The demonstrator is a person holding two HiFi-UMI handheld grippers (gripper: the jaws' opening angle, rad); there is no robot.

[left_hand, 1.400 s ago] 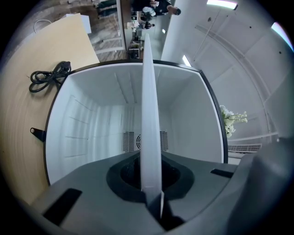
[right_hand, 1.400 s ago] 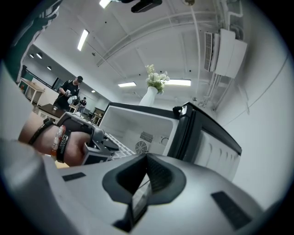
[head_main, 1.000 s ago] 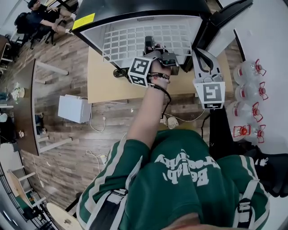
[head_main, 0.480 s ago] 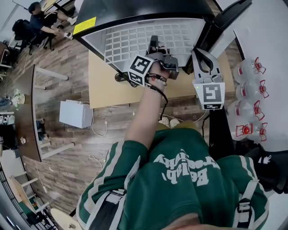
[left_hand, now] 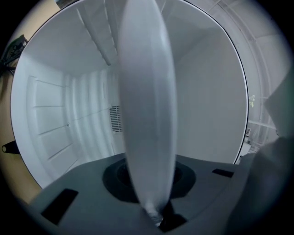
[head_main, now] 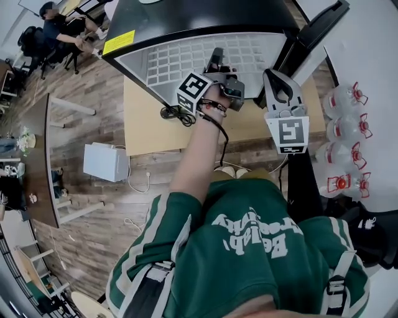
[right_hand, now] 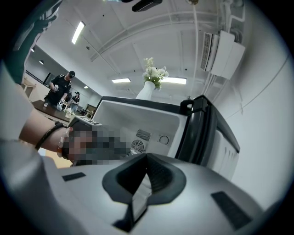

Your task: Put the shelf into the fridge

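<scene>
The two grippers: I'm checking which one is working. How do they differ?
The left gripper reaches into the open fridge at the shelf; the right gripper hangs outside, beside the door. The left gripper's fingers are opening with a blurred grey edge, probably the shelf's, between them; the right gripper's fingers are together and empty. Both carry a marker cube.

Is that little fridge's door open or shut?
Open: the black fridge door stands swung aside, baring the white fridge interior.

White grid shelf; black fridge with yellow sticker; green sweatshirt; tan table.
</scene>
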